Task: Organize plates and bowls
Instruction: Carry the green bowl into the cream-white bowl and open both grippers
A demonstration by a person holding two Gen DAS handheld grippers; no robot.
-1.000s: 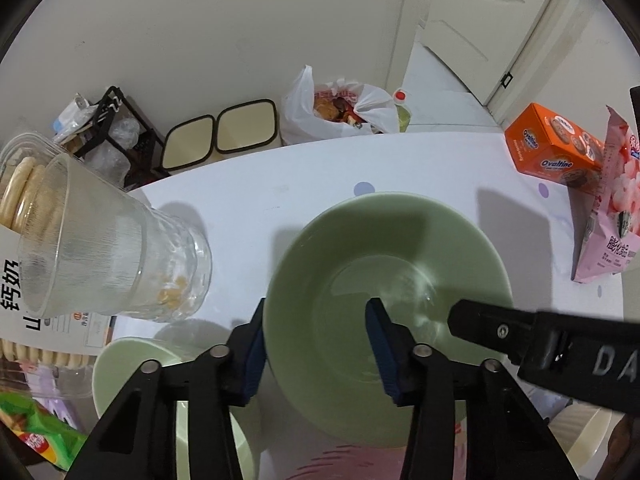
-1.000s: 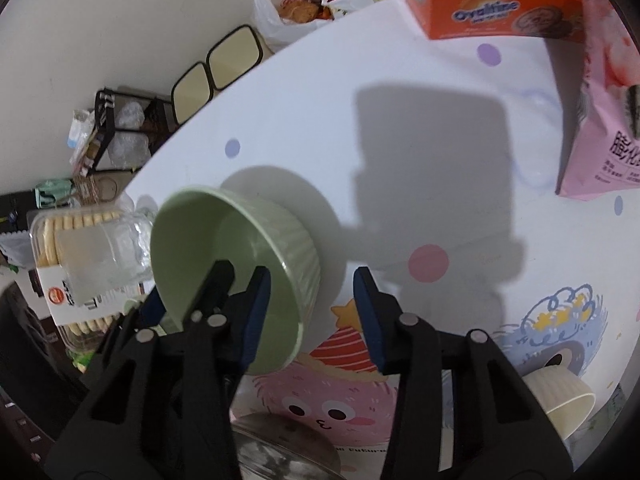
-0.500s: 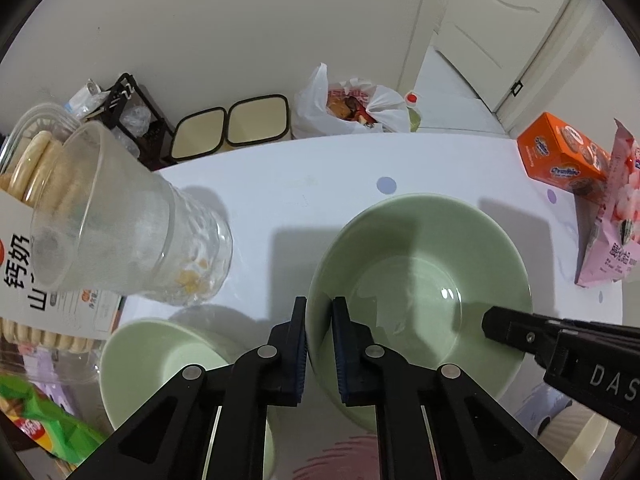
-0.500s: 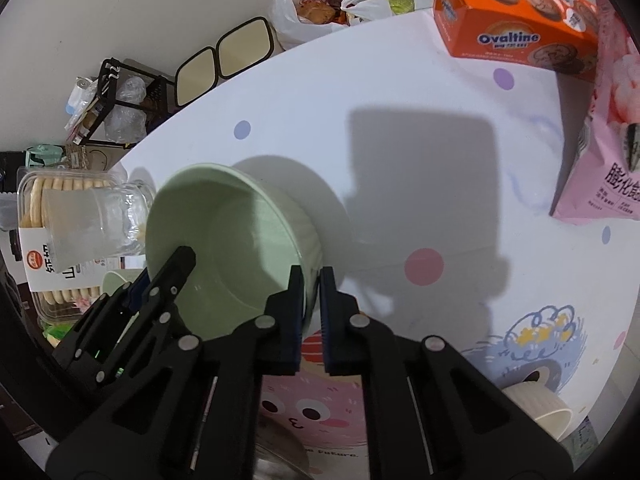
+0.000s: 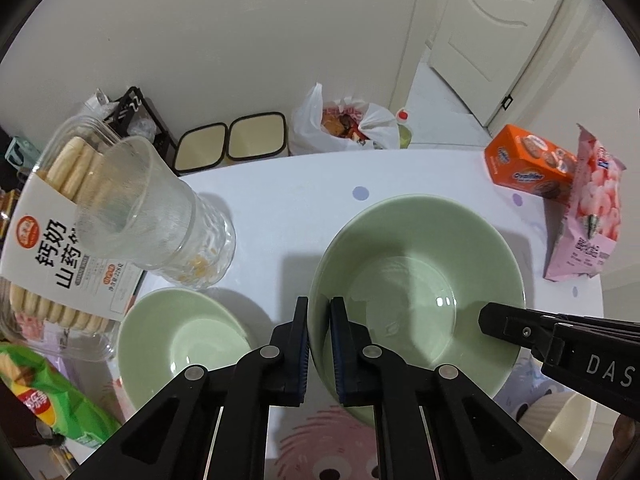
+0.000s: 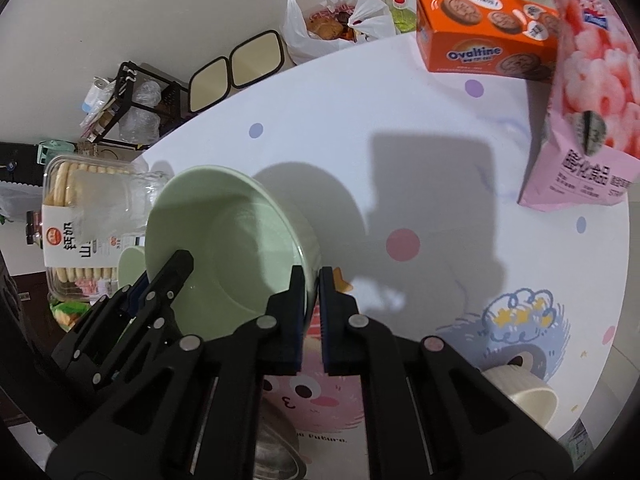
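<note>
A large pale green bowl (image 5: 416, 280) is held above the white table by both grippers. My left gripper (image 5: 319, 316) is shut on its near-left rim. My right gripper (image 6: 311, 288) is shut on the opposite rim and shows in the left wrist view as a black arm (image 5: 520, 328) at the right. In the right wrist view the large green bowl (image 6: 232, 248) is tilted, with the left gripper's arm (image 6: 160, 292) at its lower left. A smaller green bowl (image 5: 180, 344) sits on the table to the left. A cream ribbed bowl (image 6: 524, 396) sits at the near right edge.
A glass tumbler (image 5: 156, 216) and a biscuit pack (image 5: 52, 232) stand at the left. An orange Ovaltine box (image 6: 484, 36) and a pink snack bag (image 6: 588, 112) are at the far right. A metal bowl (image 6: 276, 456) lies below the right gripper. A green snack bag (image 5: 52, 404) is at the near left.
Both grippers went from open around the large bowl's rim to shut on it, then raised it. The bowl now sits higher, and the small green bowl shows fully.
</note>
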